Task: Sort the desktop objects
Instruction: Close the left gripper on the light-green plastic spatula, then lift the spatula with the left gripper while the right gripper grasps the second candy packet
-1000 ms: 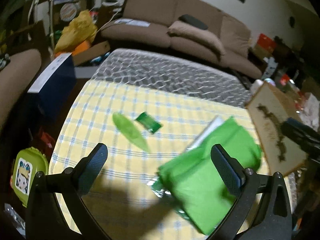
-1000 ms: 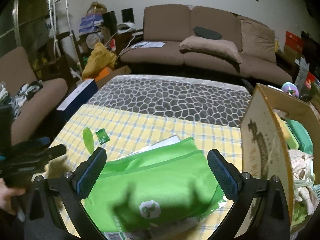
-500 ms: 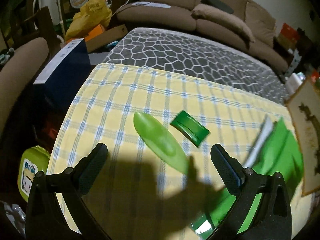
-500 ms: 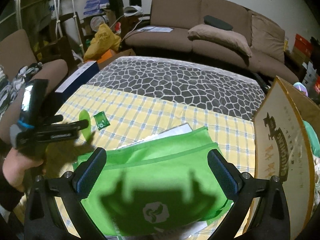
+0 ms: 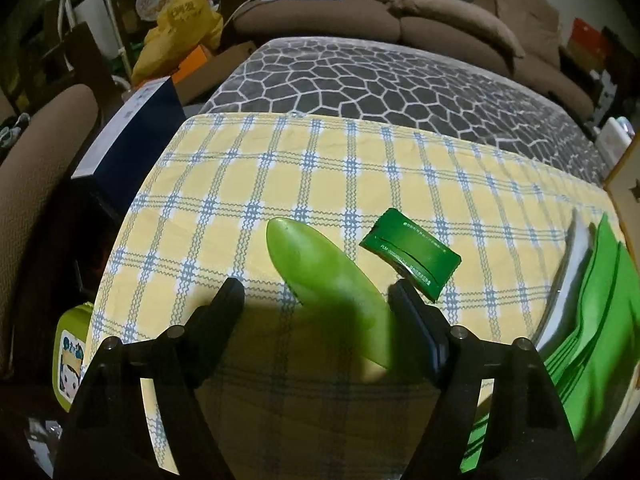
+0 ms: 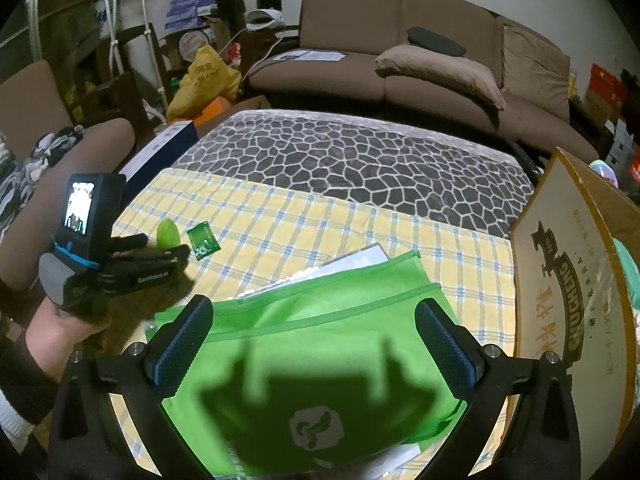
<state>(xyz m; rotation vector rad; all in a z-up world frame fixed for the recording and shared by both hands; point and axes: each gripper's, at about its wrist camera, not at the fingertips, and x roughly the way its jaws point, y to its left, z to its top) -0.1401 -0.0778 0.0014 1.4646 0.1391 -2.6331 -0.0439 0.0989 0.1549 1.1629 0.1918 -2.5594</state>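
Our left hand-held gripper is closing around the green case on the surface, right finger touching at its 3 o'clock, while the right hand-held gripper hangs open over the green pouch; risk: off-centre squeeze skids it into the green packet.

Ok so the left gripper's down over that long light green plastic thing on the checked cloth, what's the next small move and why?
Probably shift the left gripper slightly toward the small dark green packet, then finish closing. Its jaws are closing with the long light green plastic piece between them, but the piece lies against one finger, with a clear gap to the other, so no grip yet.
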